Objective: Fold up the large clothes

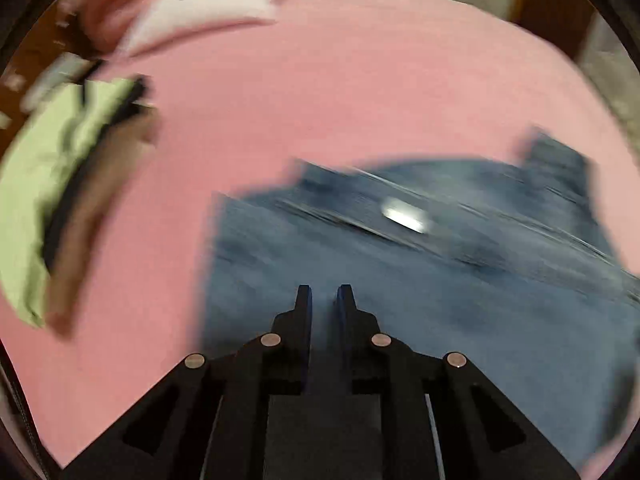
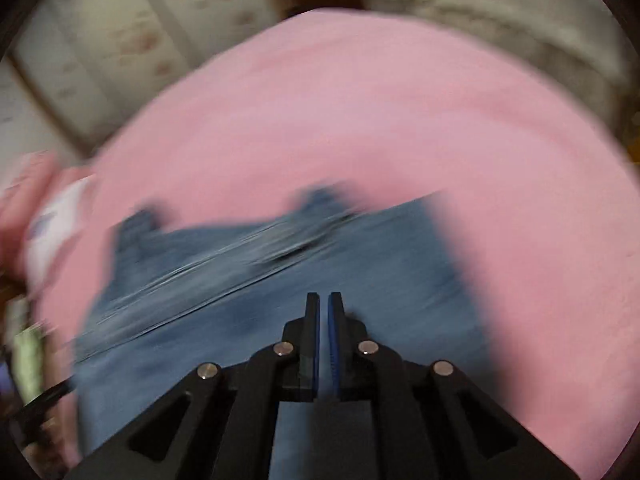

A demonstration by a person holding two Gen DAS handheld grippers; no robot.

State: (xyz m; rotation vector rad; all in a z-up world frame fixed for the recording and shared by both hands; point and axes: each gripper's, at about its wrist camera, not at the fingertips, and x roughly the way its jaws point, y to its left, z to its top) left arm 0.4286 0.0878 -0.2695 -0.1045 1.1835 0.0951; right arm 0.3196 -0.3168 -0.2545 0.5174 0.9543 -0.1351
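Between folds: left gripper [image 1: 324, 294] slightly parted, right gripper [image 2: 324, 300] nearly together, both empty above jeans [image 1: 420, 280]. Next, probably: lowering onto a denim edge ahead and pinching.

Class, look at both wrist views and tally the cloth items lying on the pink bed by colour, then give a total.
Blue denim: 1, the jeans
Light green: 1, a folded cloth
White with a blue mark: 1, a pillow-like item, too blurred to name
Total: 3, all on the pink bedsheet
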